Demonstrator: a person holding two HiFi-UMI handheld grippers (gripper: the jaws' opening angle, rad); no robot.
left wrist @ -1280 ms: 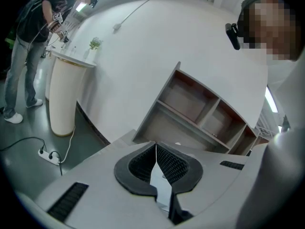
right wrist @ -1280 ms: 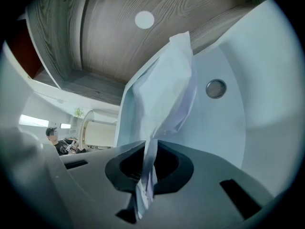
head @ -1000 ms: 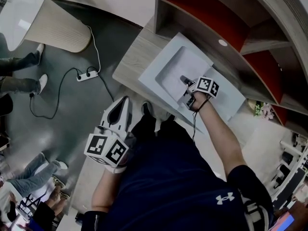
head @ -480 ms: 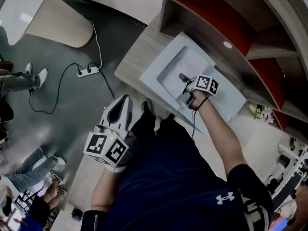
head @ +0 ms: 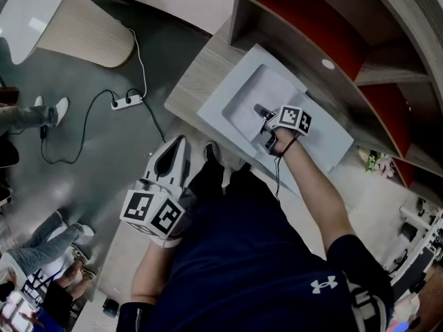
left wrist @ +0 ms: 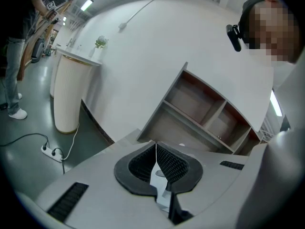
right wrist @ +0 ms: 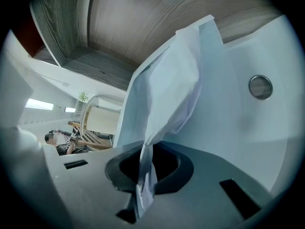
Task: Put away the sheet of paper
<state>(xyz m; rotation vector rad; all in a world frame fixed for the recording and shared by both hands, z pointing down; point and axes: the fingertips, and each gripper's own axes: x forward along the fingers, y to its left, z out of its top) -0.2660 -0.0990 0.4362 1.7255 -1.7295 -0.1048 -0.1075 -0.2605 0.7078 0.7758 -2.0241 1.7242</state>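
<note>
The left gripper (head: 178, 147) hangs nearest, on the near side of the pale blue-grey rectangular tray (head: 325, 140) and off its table, over the grey floor. Only its own view shows its fingers: their tips are pressed together with nothing caught between them. From the head view they are just a white wedge above the marker cube.

The right gripper (head: 263, 113) sits over the tray's sunken middle, its fingers clamped on the crumpled white sheet of paper (right wrist: 171, 85). From the head the sheet cannot be told from the pale tray, and the cube and hand cover the grip. The right gripper view shows it plainly: the paper is pinched at its lower end and rises in a twisted fold in front of the tray wall. Its lowest tip is lost in the dark slot between the fingers. That view alone also shows a small round metal disc (right wrist: 260, 87) set in the tray.

The tray lies askew on the light wood-grain table (head: 197, 81). Beyond it stands the open wooden shelf unit with red backs (head: 311, 26), cut off by the frame's top and right edges.

Against half a second ago, the right gripper has edged slightly toward the tray's far-left corner, the paper still gripped; the left gripper has not moved.
</note>
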